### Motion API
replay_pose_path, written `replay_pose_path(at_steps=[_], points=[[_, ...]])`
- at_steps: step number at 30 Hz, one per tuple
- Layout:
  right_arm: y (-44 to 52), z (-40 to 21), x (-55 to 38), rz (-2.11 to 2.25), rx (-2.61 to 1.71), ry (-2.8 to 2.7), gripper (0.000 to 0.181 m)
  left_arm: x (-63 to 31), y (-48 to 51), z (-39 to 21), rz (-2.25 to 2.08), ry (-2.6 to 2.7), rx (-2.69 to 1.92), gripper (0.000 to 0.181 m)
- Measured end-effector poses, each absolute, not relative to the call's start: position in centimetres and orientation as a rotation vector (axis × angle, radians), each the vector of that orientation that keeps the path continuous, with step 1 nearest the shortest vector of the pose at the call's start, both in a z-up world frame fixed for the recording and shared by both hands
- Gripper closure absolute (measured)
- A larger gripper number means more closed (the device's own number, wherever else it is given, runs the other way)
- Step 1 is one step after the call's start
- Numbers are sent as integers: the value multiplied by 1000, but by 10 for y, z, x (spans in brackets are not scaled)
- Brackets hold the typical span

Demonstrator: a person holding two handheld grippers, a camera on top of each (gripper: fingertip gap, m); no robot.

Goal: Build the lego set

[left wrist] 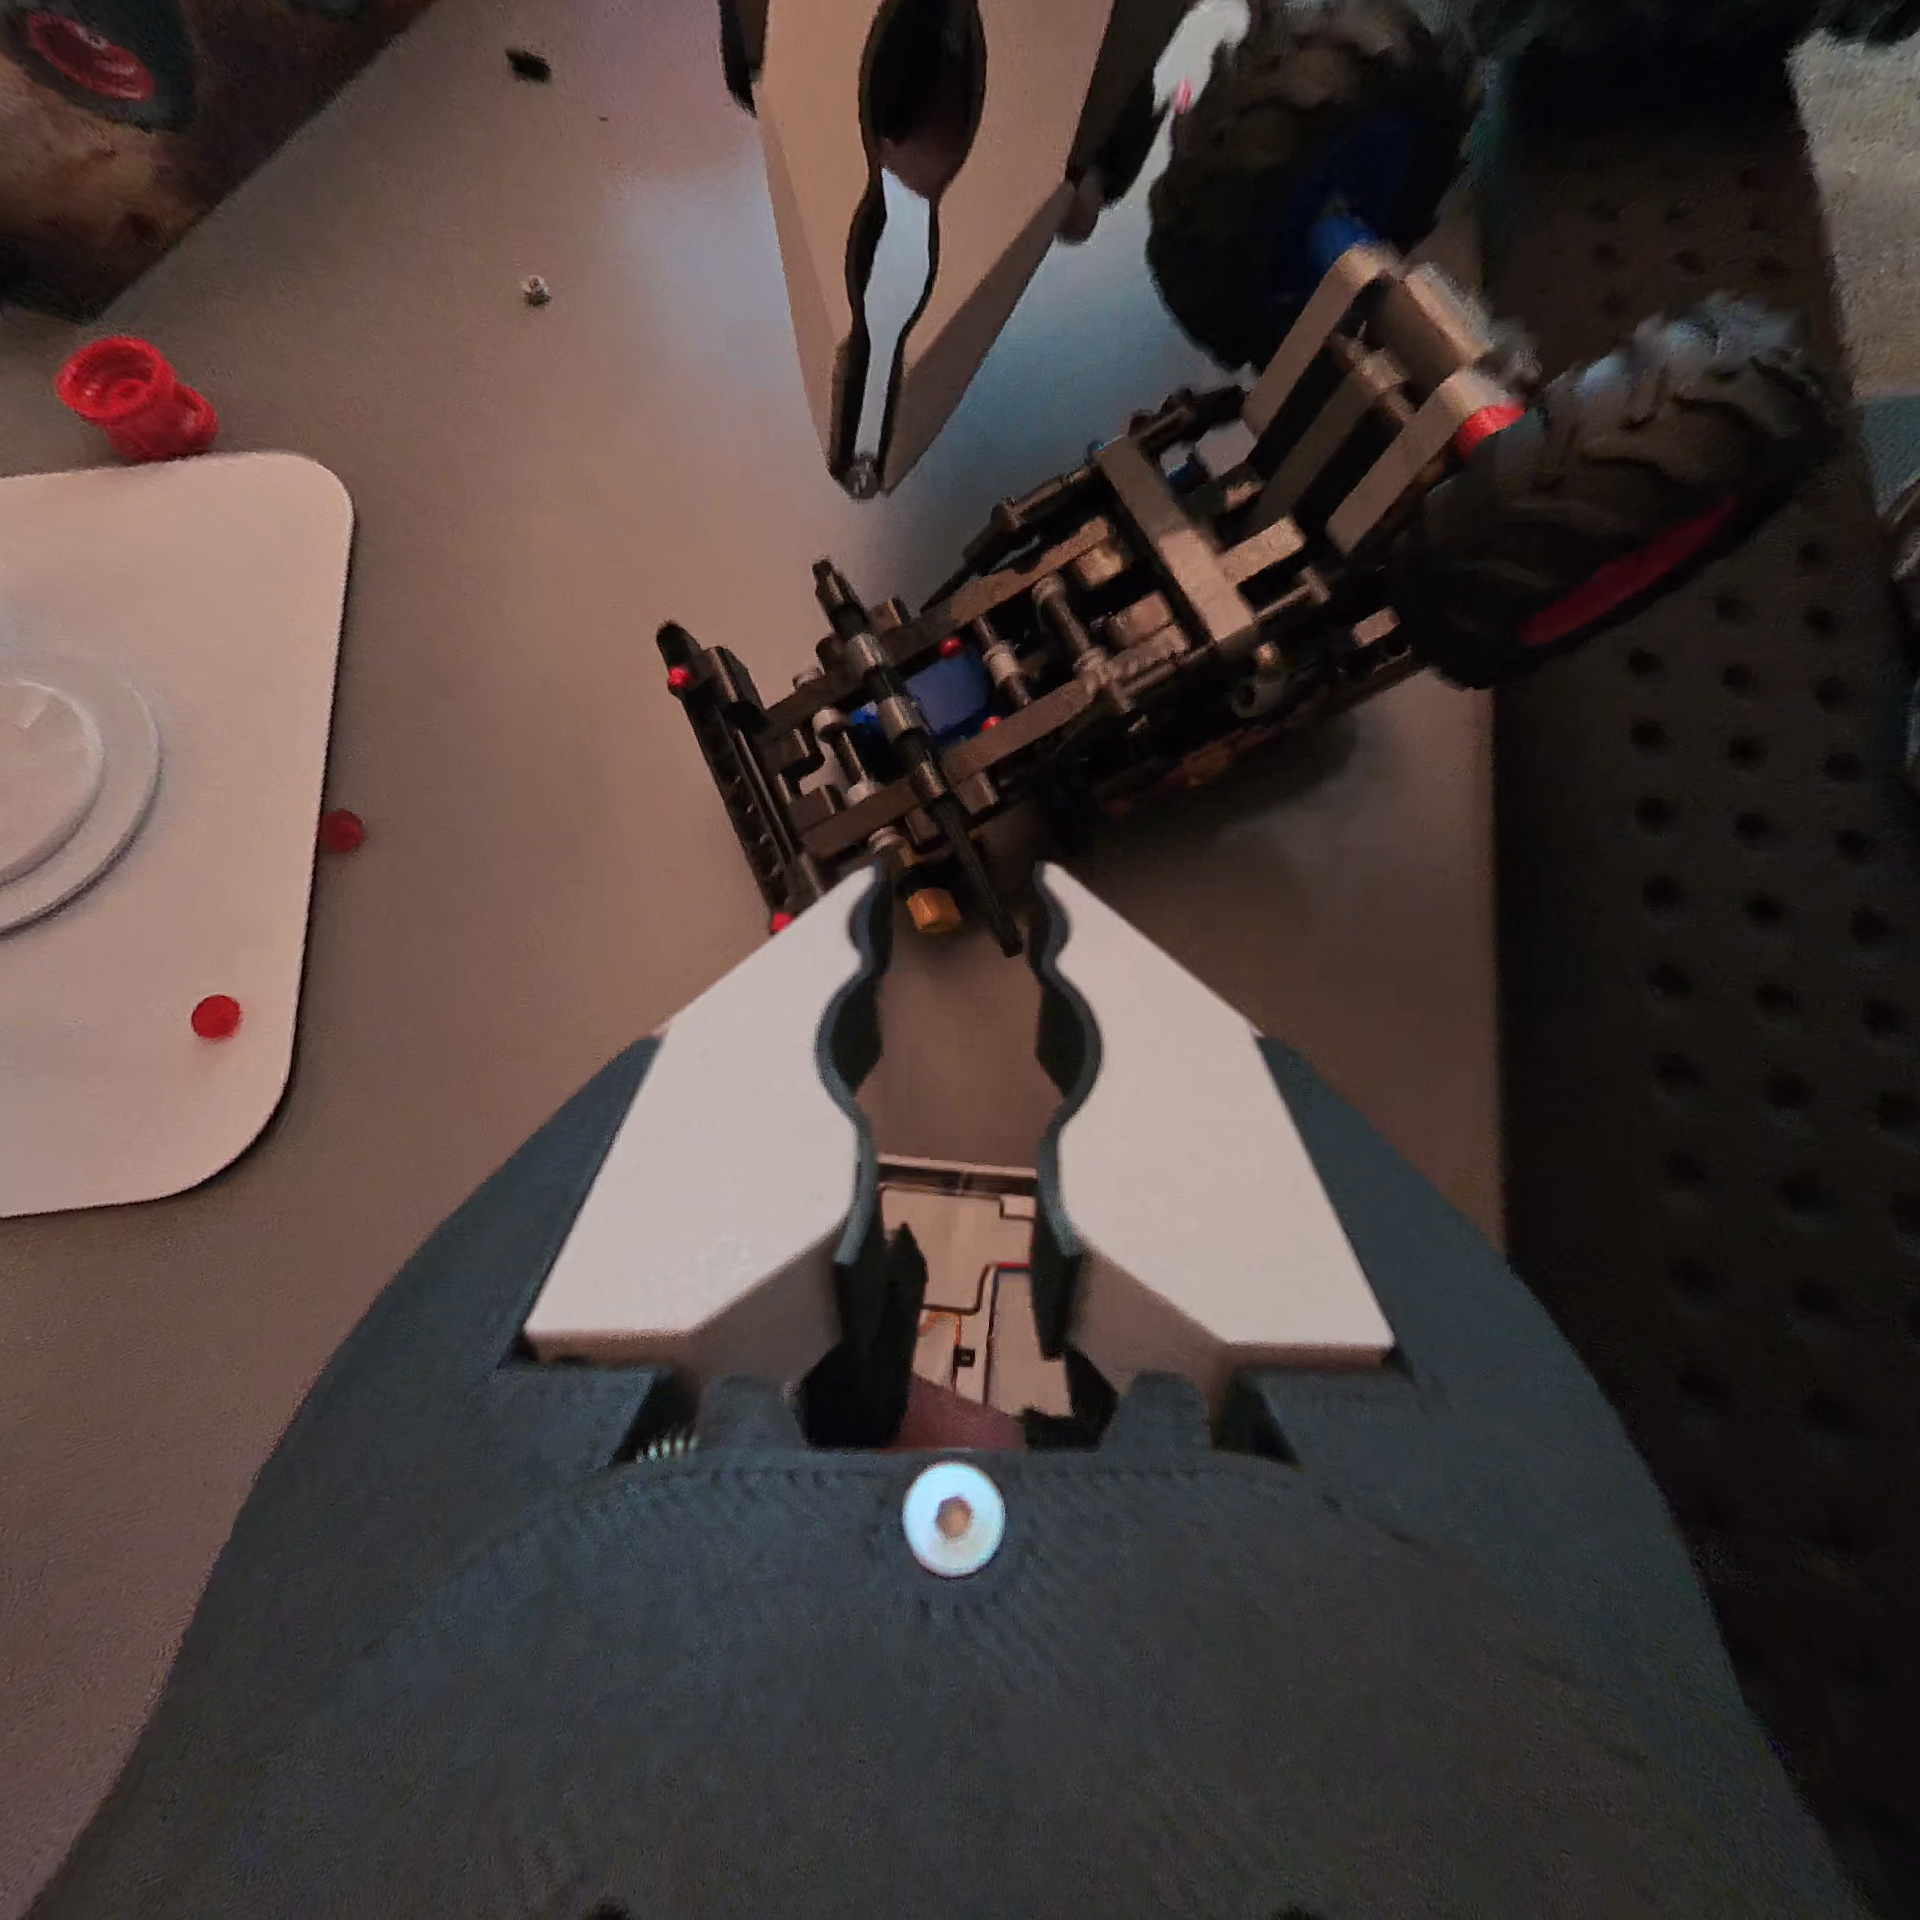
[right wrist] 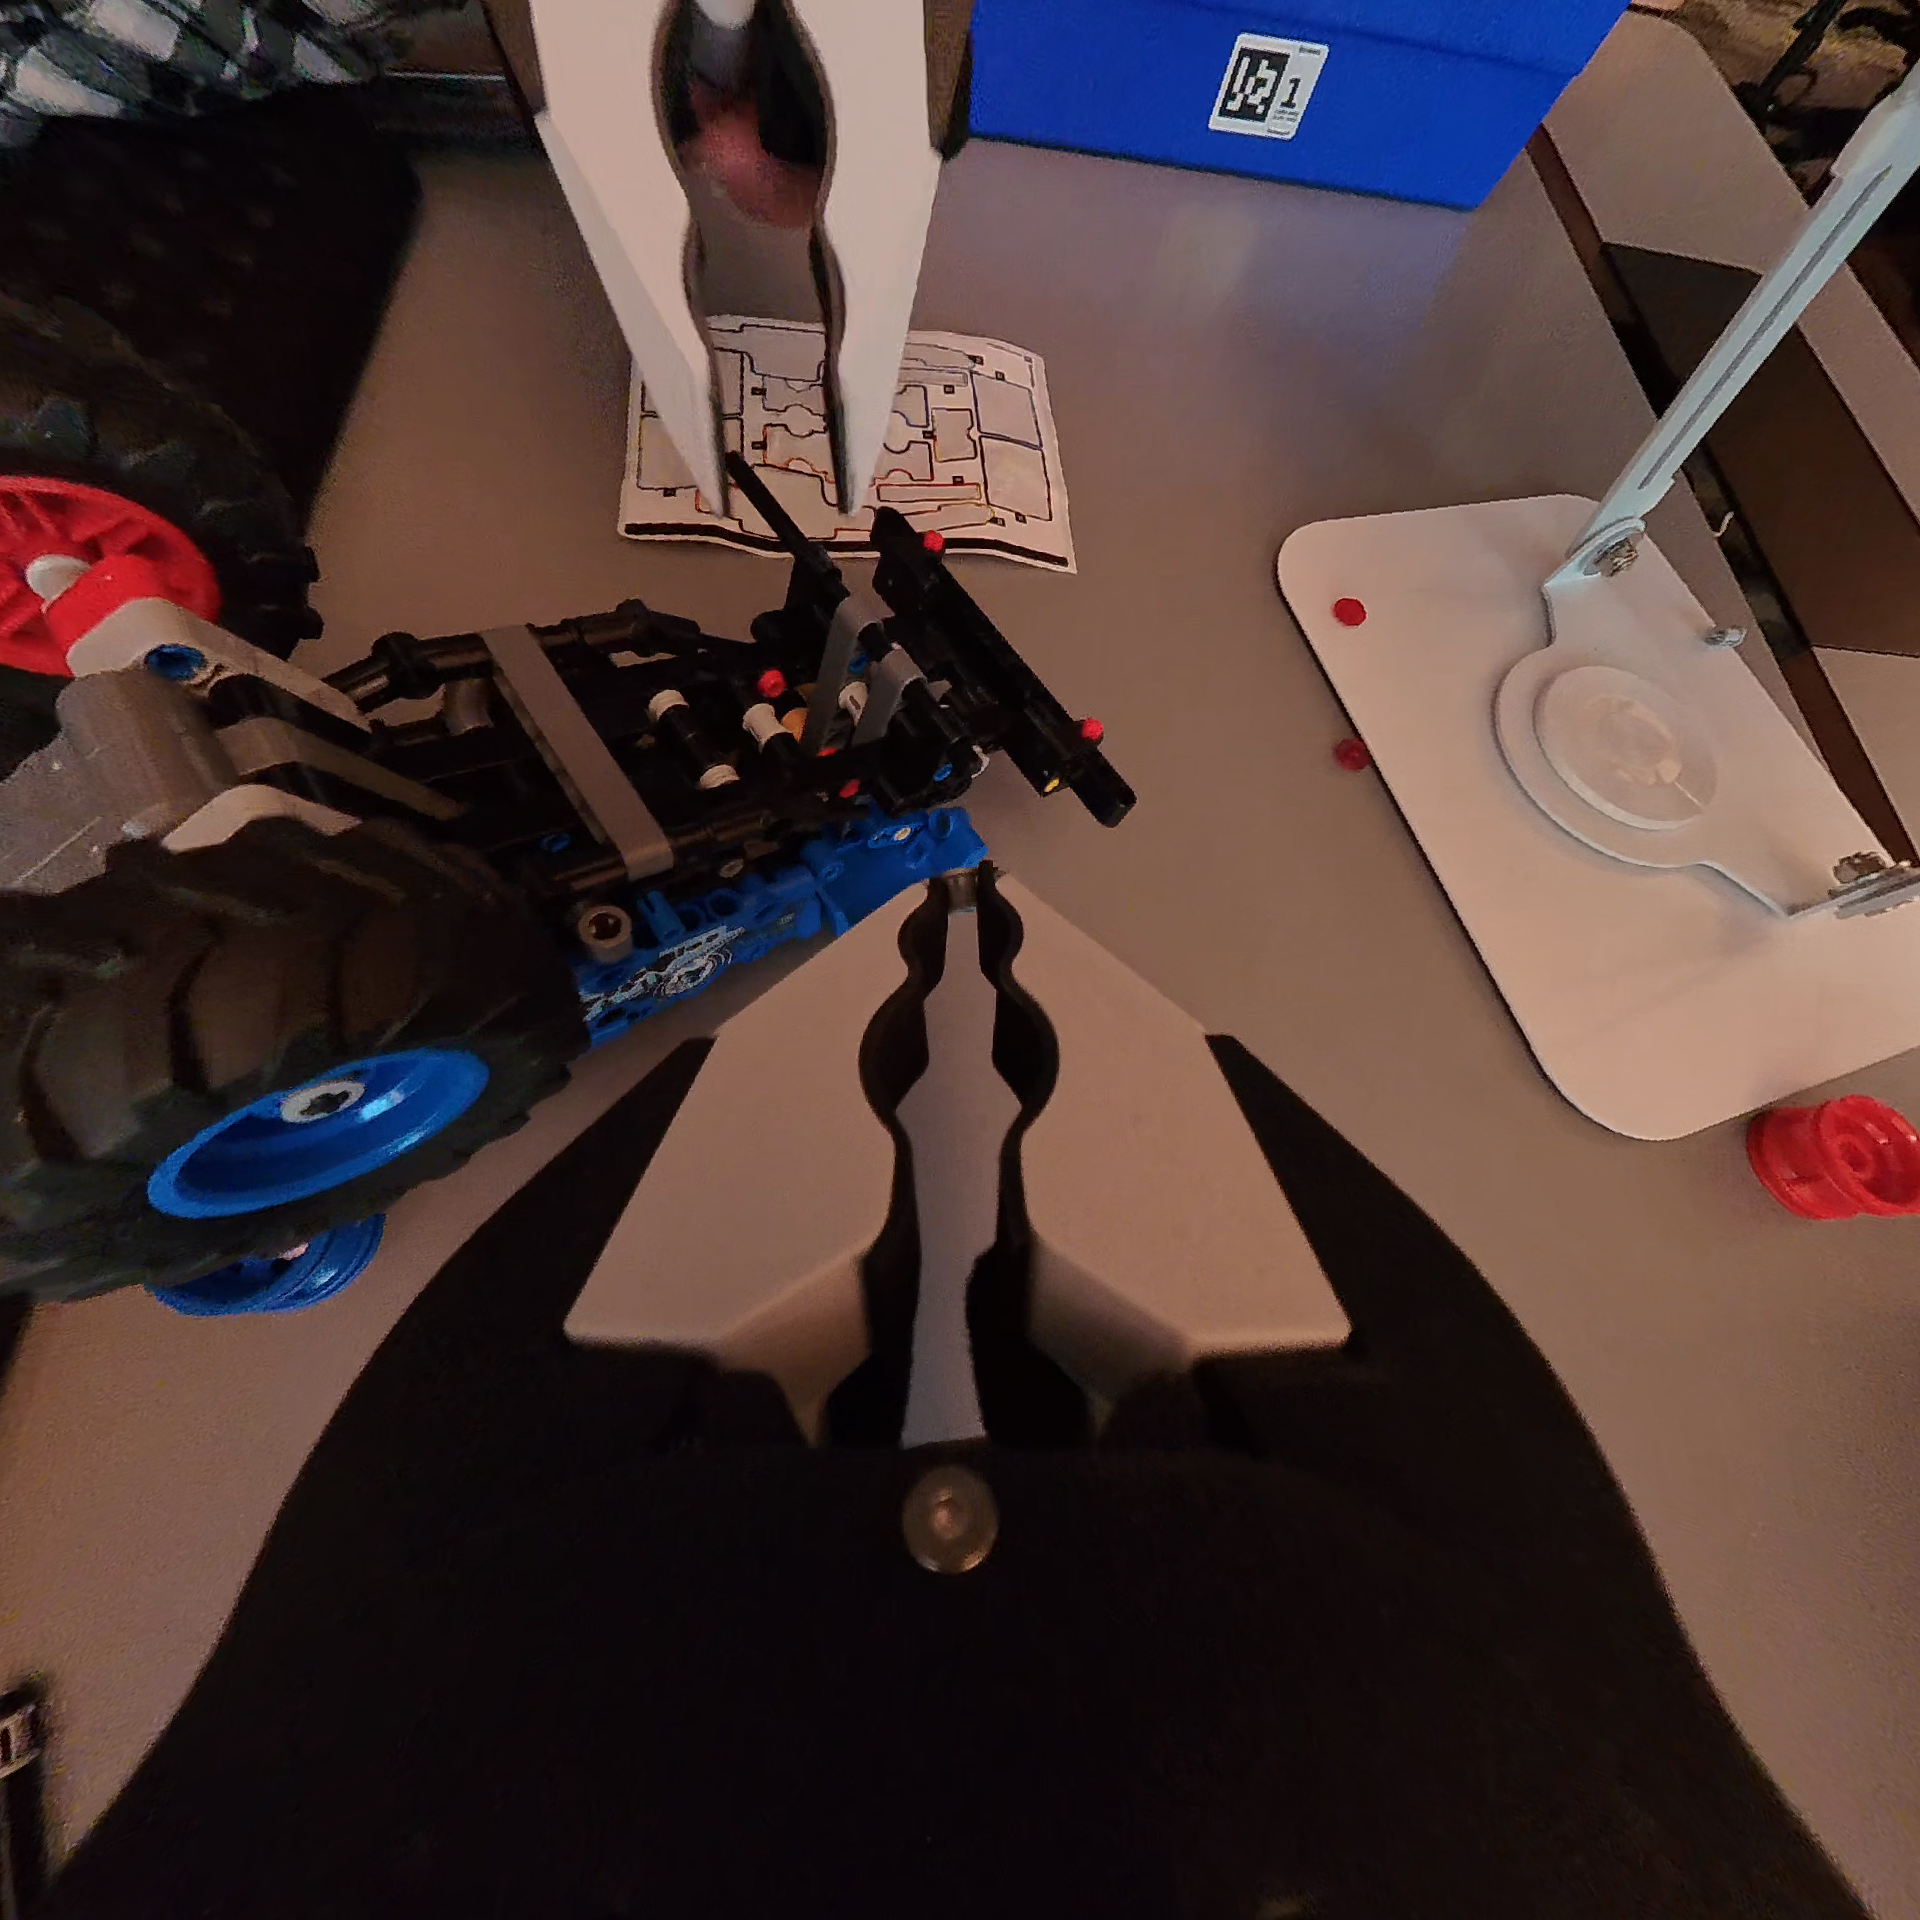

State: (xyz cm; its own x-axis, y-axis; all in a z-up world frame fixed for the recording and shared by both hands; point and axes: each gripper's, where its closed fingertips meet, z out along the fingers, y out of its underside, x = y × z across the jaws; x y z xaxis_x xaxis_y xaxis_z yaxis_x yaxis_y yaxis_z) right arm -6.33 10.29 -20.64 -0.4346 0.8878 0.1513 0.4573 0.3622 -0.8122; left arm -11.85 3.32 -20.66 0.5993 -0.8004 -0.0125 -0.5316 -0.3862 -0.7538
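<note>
The black, grey and blue lego truck chassis (right wrist: 665, 748) lies on the grey tabletop (right wrist: 1195, 364), 2 big rear tyres fitted, front end bare. My left gripper (left wrist: 951, 899) sits parted around its black front axle (left wrist: 914, 748); my right gripper (right wrist: 961, 894) pinches a small grey bush (right wrist: 961, 891) just beside it. 1 red hub (right wrist: 1834, 1158) and 2 red studs wait beside the white stand base (right wrist: 1455, 883).

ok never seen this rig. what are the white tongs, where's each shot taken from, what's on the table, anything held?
The tongs are two hand-held grippers, each with a camera looking along its fingers, so each view also shows the other one opposite. The left gripper is open at the front of the half-built lego car, apparently around a black axle there. The right gripper pinches a small grey piece. Also on the grey table: a sticker sheet, a white stand base, a loose red hub and a blue box.
</note>
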Motion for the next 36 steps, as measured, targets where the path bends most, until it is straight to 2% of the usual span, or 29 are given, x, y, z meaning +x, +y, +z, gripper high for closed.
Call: replay_pose_path(at_steps=[5, 11, 15, 17, 20, 30, 36], points=[[104, -204, -64, 950, -1160, -2031, 178, -115, 43, -211, -431, 1062, -2056, 166], [105, -206, -63, 949, -1167, -2038, 178, -104, 54, -216, -435, 1037, -2029, 165], [105, -206, -62, 946, -1168, -2035, 178, -100, 61, -213, -460, 996, -2011, 176], [107, -206, -62, 945, -1172, -2033, 178, -99, 66, -212, -458, 970, -2001, 176], [108, -206, -61, 951, -1174, -2031, 178, -98, 62, -209, -496, 956, -2005, 161], [106, -206, -58, 958, -1163, -2037, 178, -106, 64, -207, -493, 913, -2012, 177], [108, -206, -55, 966, -1167, -2033, 178, -100, 72, -207, -502, 898, -2006, 177]])
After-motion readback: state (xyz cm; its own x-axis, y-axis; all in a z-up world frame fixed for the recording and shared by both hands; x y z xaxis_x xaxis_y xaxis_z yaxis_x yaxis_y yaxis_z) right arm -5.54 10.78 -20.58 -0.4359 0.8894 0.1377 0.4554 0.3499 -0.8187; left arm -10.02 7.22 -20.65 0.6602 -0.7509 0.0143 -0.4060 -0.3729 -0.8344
